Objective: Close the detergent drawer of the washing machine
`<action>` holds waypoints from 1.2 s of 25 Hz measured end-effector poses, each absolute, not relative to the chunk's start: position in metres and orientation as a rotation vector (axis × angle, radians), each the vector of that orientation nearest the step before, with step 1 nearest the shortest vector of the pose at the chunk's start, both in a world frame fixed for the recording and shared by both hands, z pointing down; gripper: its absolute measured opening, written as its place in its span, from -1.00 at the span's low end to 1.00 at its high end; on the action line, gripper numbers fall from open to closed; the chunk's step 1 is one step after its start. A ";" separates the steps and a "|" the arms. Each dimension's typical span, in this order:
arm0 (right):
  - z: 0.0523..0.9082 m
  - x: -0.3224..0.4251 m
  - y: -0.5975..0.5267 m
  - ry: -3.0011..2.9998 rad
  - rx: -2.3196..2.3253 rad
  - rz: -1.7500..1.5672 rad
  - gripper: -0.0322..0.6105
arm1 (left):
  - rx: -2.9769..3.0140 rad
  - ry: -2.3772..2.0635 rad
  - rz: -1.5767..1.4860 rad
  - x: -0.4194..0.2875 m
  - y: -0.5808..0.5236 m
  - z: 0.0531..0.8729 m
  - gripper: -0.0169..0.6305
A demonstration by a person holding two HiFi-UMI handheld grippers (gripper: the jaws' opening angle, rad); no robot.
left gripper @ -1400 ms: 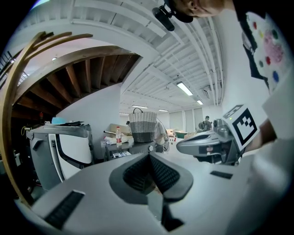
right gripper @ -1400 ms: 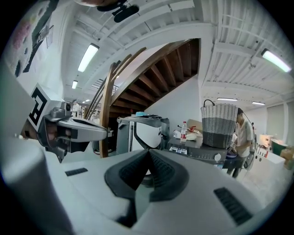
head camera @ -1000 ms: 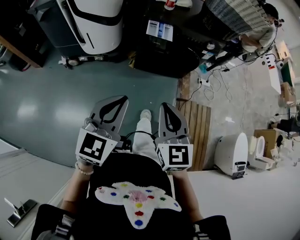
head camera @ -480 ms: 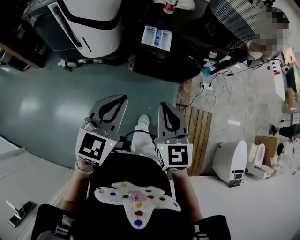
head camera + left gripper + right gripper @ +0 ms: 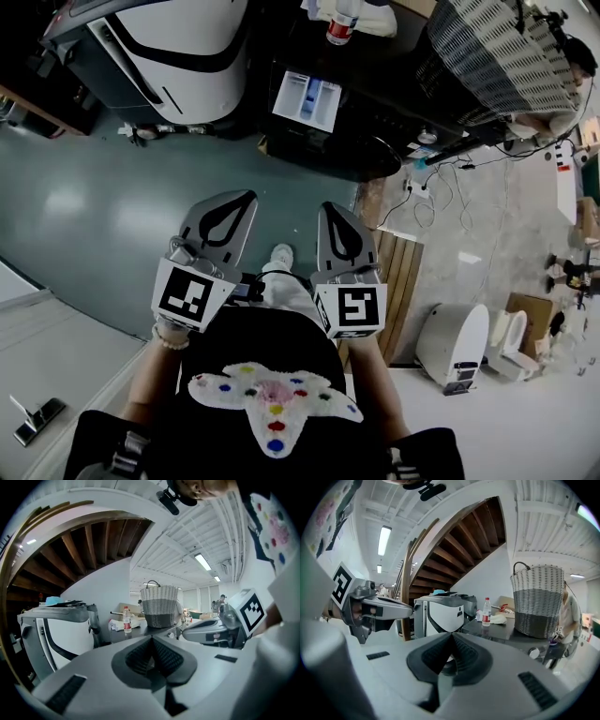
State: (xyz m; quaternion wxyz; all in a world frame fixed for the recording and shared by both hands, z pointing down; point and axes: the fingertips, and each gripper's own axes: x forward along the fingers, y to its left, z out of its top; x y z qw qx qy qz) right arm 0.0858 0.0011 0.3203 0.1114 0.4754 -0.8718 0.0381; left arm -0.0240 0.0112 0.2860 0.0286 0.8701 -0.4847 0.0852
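Observation:
In the head view the dark washing machine (image 5: 375, 122) stands ahead of me, and its white detergent drawer (image 5: 305, 98) sticks out of the front, open. My left gripper (image 5: 234, 199) and right gripper (image 5: 336, 211) are held side by side in front of my body, well short of the drawer. Both are shut with nothing between the jaws. In the left gripper view the left gripper (image 5: 151, 639) has its jaws pressed together, and so has the right gripper (image 5: 451, 637) in the right gripper view. In both gripper views the jaws hide the drawer.
A white and black machine (image 5: 178, 47) stands left of the washer. On the washer's top are a wicker basket (image 5: 497, 47) and a water bottle (image 5: 342, 23). A wooden slatted board (image 5: 398, 272), cables (image 5: 441, 178) and a white toilet (image 5: 455, 342) lie to the right.
The washing machine and its open drawer have come nearer, sliding down the head view. Both grippers keep their place before my body and stay shut.

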 end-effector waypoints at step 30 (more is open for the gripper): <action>0.304 0.108 -0.084 -2.555 1.412 0.091 -0.89 | 2.666 -1.506 0.258 -0.008 -0.073 0.275 -0.91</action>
